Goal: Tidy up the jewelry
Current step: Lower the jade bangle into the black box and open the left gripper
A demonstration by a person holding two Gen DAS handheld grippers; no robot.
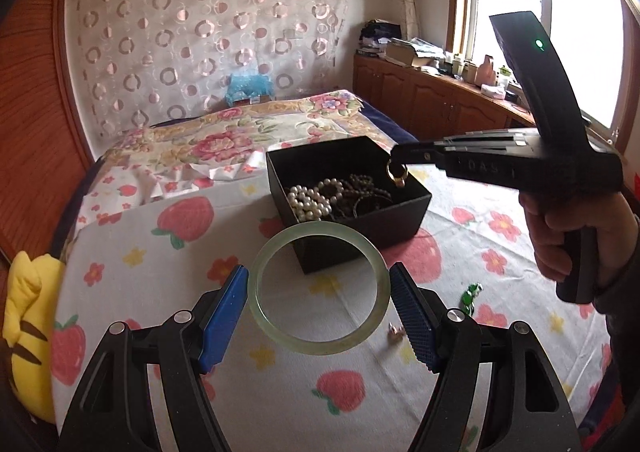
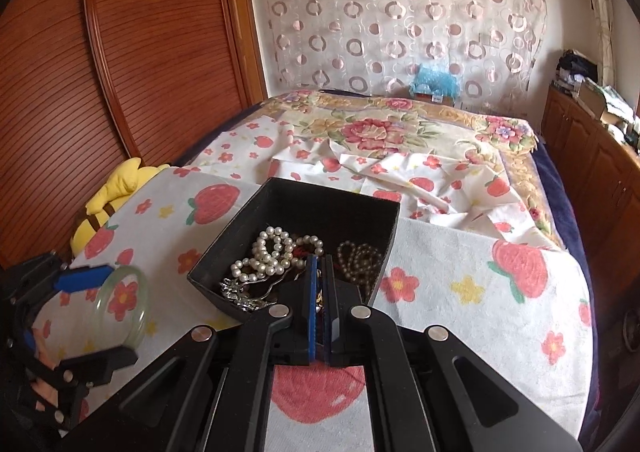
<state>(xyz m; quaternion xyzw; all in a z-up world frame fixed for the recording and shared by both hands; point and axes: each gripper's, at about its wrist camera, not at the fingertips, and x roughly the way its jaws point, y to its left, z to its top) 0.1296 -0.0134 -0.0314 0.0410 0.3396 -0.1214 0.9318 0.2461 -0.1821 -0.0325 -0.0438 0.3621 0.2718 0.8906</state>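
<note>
The right tool (image 1: 398, 164) is pinched shut on a small gold ring (image 1: 397, 175), hanging just over the near corner of the black jewelry box (image 1: 360, 230), where pearls (image 1: 310, 200) and dark beads already lie. To drop it cleanly, carry the ring further over the box's middle before parting the pads. The left tool (image 1: 318, 294) grips a pale green jade bangle (image 1: 318, 290) across its width, above the strawberry-print cloth (image 1: 160, 276); it should wait clear.
</note>
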